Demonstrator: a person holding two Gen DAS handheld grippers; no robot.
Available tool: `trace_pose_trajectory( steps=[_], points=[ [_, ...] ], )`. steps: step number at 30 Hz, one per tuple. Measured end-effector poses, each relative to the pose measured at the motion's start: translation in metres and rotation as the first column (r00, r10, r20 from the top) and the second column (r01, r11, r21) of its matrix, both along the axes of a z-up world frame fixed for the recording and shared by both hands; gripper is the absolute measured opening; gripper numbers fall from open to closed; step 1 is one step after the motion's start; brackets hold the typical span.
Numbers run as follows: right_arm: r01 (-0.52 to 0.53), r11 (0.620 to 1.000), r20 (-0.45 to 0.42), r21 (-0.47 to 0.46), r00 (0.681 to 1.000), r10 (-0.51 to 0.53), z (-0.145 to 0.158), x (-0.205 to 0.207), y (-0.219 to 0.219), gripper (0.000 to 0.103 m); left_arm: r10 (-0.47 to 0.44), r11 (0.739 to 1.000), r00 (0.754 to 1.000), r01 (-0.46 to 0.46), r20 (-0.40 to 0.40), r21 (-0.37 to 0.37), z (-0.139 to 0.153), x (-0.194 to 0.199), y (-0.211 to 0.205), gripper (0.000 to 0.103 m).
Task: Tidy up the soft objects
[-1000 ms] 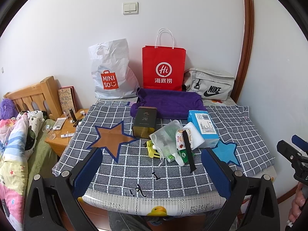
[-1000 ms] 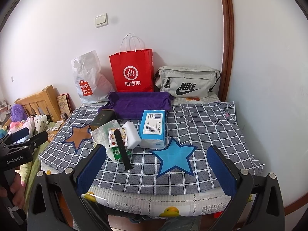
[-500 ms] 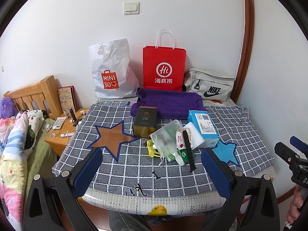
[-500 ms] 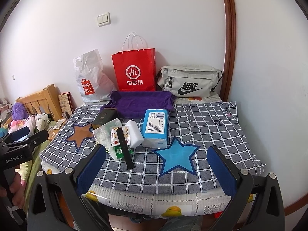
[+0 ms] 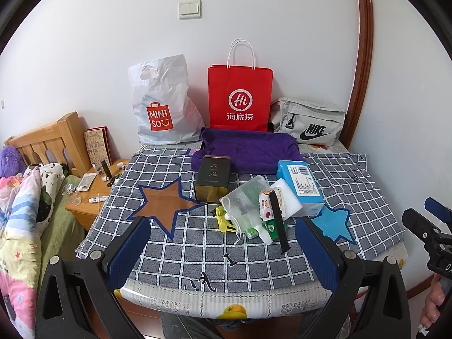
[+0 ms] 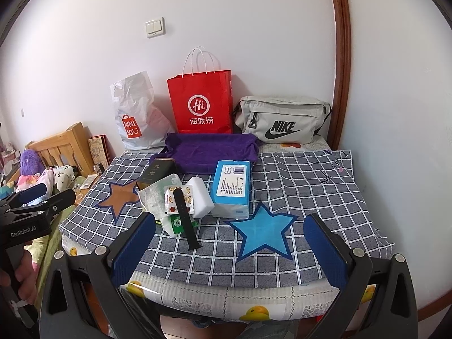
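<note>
My left hand-held gripper (image 5: 223,251) has a black frame that forks into two angled arms, each with triangular cut-outs and ending in a dark blue ribbed pad. I count round silver screws at the joints behind each pad. My right hand-held gripper (image 6: 228,251) is built the same: black arms, blue pads, silver screws. In the right view, the left unit's side shows white "GenRobot.AI" lettering on its black body, a hand (image 6: 21,271) around its handle, and a white cable tie below.
</note>
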State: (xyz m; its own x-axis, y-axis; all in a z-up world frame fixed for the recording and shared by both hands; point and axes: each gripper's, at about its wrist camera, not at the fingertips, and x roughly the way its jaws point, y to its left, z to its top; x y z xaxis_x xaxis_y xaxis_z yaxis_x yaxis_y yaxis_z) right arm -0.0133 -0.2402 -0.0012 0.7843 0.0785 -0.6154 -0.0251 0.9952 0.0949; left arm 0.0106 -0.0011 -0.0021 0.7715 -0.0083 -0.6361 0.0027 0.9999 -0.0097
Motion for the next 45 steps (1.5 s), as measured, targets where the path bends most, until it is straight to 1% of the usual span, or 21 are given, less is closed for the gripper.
trace_pose_trajectory(
  steps=[4, 7, 10, 12, 14, 16, 18, 20, 22, 24, 27, 29, 32, 34, 37, 40, 42, 43, 44, 45],
  points=[
    [-0.012, 1.000, -0.003, 0.008, 1.000, 0.012, -0.003, 0.010, 0.000, 0.103, 0.001, 1.000, 1.000, -0.001, -0.012, -0.003, -0.005, 0.011, 0.003, 0.103],
    [-0.020, 1.000, -0.008, 0.014, 1.000, 0.020, -0.010, 0.021, 0.002, 0.103, 0.002, 1.000, 1.000, -0.002, -0.021, -0.002, -0.014, 0.020, 0.007, 0.103],
    [-0.028, 1.000, -0.025, -0.003, 0.999, 0.028, -0.022, 0.033, 0.006, 0.103, -0.002, 1.000, 0.999, 0.001, -0.046, -0.012, -0.026, 0.031, 0.012, 0.103],
    [-0.042, 0.999, -0.035, -0.020, 0.999, 0.042, -0.031, 0.041, 0.011, 0.099, 0.005, 1.000, 0.998, -0.005, -0.062, -0.005, -0.036, 0.039, 0.015, 0.102],
    [-0.079, 0.996, -0.033, -0.031, 0.996, 0.078, -0.041, 0.050, 0.017, 0.091, 0.016, 1.000, 0.997, -0.016, -0.081, -0.001, -0.046, 0.047, 0.018, 0.101],
    [-0.106, 0.994, -0.044, -0.037, 0.994, 0.104, -0.052, 0.061, 0.022, 0.088, 0.021, 1.000, 0.994, -0.021, -0.108, -0.002, -0.059, 0.058, 0.020, 0.101],
    [-0.130, 0.991, -0.063, -0.033, 0.990, 0.128, -0.066, 0.073, 0.026, 0.082, 0.024, 1.000, 0.991, -0.025, -0.132, -0.005, -0.071, 0.067, 0.022, 0.101],
    [-0.146, 0.989, -0.103, -0.022, 0.984, 0.143, -0.082, 0.091, 0.031, 0.065, 0.025, 1.000, 0.987, -0.027, -0.161, -0.006, -0.084, 0.077, 0.024, 0.100],
    [-0.163, 0.987, -0.155, 0.005, 0.974, 0.162, -0.100, 0.110, 0.034, 0.055, 0.025, 1.000, 0.983, -0.027, -0.182, -0.009, -0.093, 0.085, 0.025, 0.099],
    [-0.192, 0.981, -0.193, 0.017, 0.962, 0.191, -0.115, 0.126, 0.038, 0.053, 0.020, 0.999, 0.979, -0.025, -0.201, -0.022, -0.103, 0.094, 0.028, 0.099],
    [-0.204, 0.978, -0.208, 0.040, 0.956, 0.208, -0.130, 0.144, 0.042, 0.053, 0.011, 0.999, 0.975, -0.020, -0.220, -0.036, -0.115, 0.107, 0.030, 0.099],
    [-0.205, 0.975, -0.218, 0.080, 0.951, 0.218, -0.140, 0.158, 0.043, 0.053, 0.001, 0.999, 0.972, -0.012, -0.236, -0.042, -0.126, 0.117, 0.030, 0.099],
    [-0.186, 0.976, -0.241, 0.115, 0.948, 0.209, -0.154, 0.177, 0.044, 0.053, -0.017, 0.998, 0.967, 0.002, -0.255, -0.058, -0.138, 0.129, 0.030, 0.095],
    [-0.184, 0.975, -0.259, 0.127, 0.942, 0.212, -0.164, 0.187, 0.046, 0.053, -0.033, 0.997, 0.966, 0.014, -0.255, -0.073, -0.143, 0.135, 0.029, 0.094],
    [-0.186, 0.971, -0.278, 0.150, 0.935, 0.222, -0.174, 0.193, 0.047, 0.051, -0.063, 0.994, 0.968, 0.038, -0.244, -0.107, -0.149, 0.144, 0.028, 0.093],
    [-0.191, 0.963, -0.265, 0.189, 0.934, 0.238, -0.178, 0.195, 0.049, 0.051, -0.097, 0.988, 0.965, 0.063, -0.245, -0.143, -0.154, 0.153, 0.024, 0.088],
    [-0.195, 0.959, -0.259, 0.204, 0.934, 0.245, -0.178, 0.195, 0.049, 0.049, -0.117, 0.984, 0.963, 0.080, -0.243, -0.157, -0.157, 0.159, 0.019, 0.087],
    [-0.192, 0.958, -0.260, 0.214, 0.934, 0.246, -0.179, 0.196, 0.050, 0.045, -0.126, 0.983, 0.962, 0.088, -0.242, -0.162, -0.158, 0.161, 0.017, 0.085],
    [-0.193, 0.956, -0.260, 0.219, 0.933, 0.248, -0.179, 0.196, 0.050, 0.037, -0.132, 0.982, 0.962, 0.093, -0.240, -0.167, -0.158, 0.162, 0.017, 0.080],
    [-0.204, 0.952, -0.257, 0.226, 0.931, 0.260, -0.179, 0.197, 0.051, 0.037, -0.138, 0.980, 0.961, 0.097, -0.240, -0.174, -0.159, 0.164, 0.015, 0.073]
  ],
)
